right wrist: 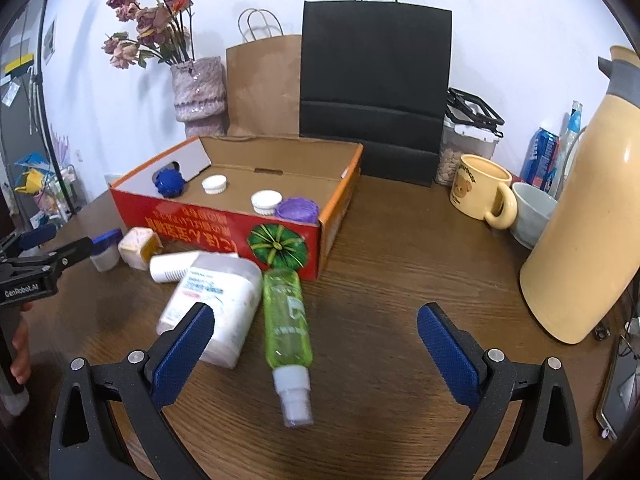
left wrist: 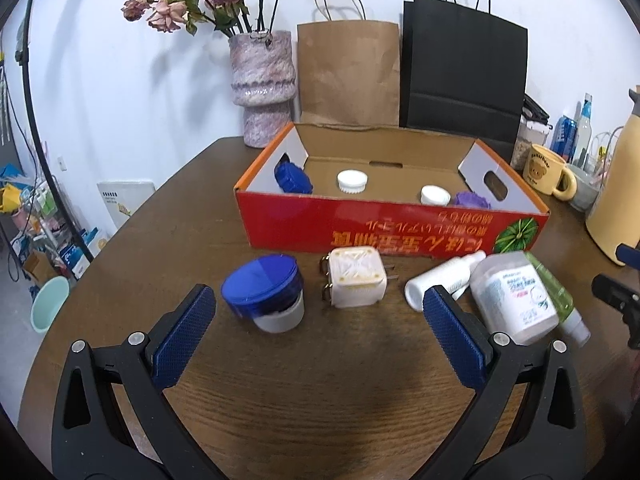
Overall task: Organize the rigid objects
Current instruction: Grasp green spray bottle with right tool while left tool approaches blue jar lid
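Red box [left wrist: 392,228] already holds four caps; both grippers, left gripper [left wrist: 320,312] and right gripper [right wrist: 316,332], hover with jaws open and empty, lined up on loose items awaiting sorting.

The tabletop [left wrist: 312,400] looks like dark wood with a visible grain and a soft sheen. At mid-frame, the box [left wrist: 360,232] is corrugated cardboard, printed glossy red outside and raw brown inside. The green spray bottle [right wrist: 286,316] is clear, shiny plastic. Both hand-held gripper pads [left wrist: 188,332] show rough, knurled blue plastic on matt black frames. The bags at the top are matt paper.
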`<state>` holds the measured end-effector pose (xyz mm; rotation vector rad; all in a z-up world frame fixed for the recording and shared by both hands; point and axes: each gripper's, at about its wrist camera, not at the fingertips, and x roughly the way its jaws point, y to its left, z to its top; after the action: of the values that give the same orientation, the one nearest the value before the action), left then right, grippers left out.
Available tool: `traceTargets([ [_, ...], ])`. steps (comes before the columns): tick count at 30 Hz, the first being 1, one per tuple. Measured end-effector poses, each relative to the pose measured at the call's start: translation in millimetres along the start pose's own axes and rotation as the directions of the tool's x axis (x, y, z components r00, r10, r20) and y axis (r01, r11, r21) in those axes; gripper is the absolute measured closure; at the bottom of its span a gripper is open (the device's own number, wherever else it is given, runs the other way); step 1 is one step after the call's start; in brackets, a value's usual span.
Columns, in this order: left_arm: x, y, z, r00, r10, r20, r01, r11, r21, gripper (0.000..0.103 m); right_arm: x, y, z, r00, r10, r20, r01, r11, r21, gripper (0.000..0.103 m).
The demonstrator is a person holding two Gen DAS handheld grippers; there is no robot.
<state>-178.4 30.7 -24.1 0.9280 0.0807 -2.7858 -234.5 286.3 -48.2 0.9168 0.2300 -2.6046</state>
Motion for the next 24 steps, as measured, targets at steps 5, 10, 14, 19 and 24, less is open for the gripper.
traceTargets([
  [5, 2.1, 6.4, -3.0, 1.000, -0.002, -0.014, 0.002, 1.000, -0.011, 0.000, 11.6, -6.0, -8.2, 0.998, 0.001, -0.058, -0.001, 1.000, -0.006, 0.000],
  [10, 4.9, 9.7, -2.6, 1.000, -0.015, -0.023, 0.014, 1.000, -0.021, 0.000, 32.8, 5.8, -10.9, 0.993, -0.020, -0.118, 0.014, 0.999, -0.050, 0.000],
  [14, 7.6, 12.8, -2.6, 0.999, -0.023, -0.031, 0.022, 0.999, -0.029, 0.000, 52.8, 13.1, -11.2, 0.985, -0.036, -0.167, 0.023, 0.996, -0.082, 0.000],
  [19, 10.5, 16.8, -1.5, 0.999, -0.028, -0.044, 0.026, 0.999, -0.048, 0.000, 69.4, 17.3, -7.8, 0.981, -0.031, -0.192, 0.011, 0.995, -0.101, 0.022],
  [24, 9.6, 17.0, -1.7, 0.999, -0.033, -0.041, 0.031, 0.999, -0.043, 0.000, 75.1, 20.3, -5.5, 0.979, 0.033, -0.200, -0.050, 0.996, -0.079, 0.068],
])
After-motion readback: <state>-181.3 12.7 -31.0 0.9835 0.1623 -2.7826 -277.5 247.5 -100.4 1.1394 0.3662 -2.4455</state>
